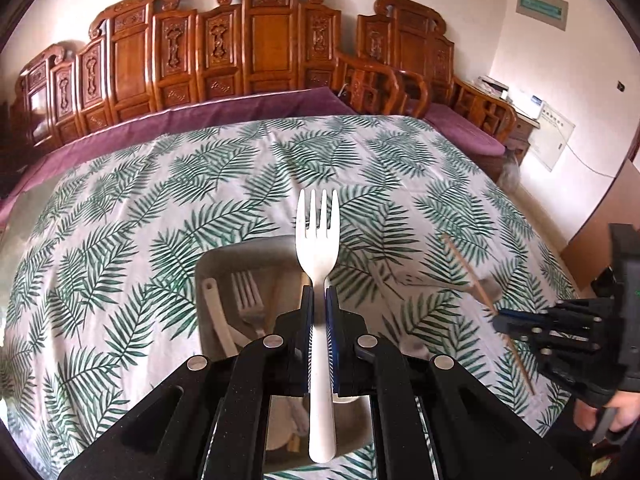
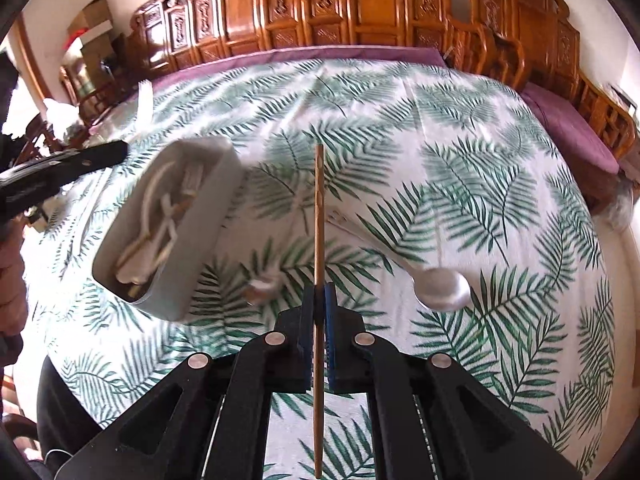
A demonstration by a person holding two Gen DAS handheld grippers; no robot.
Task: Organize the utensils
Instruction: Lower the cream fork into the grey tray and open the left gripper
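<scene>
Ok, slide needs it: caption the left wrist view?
Left tool grips a white plastic fork above the grey utensil box.

The white plastic fork point(image 1: 318, 240) looks smooth and slightly glossy. The thin bamboo chopstick point(image 2: 319, 240) is matt wood. The grey rectangular plastic tray point(image 2: 180, 224) is matt. The leaf-printed cloth point(image 2: 460, 184) looks soft and woven. The carved wooden bench point(image 1: 256, 52) is polished and shiny.

Each gripper point(image 1: 319, 300) is matte black plastic with angled linkage arms, round silver rivets point(image 1: 273, 342) and blue ribbed pads point(image 2: 330, 332) inside its fingers.
</scene>
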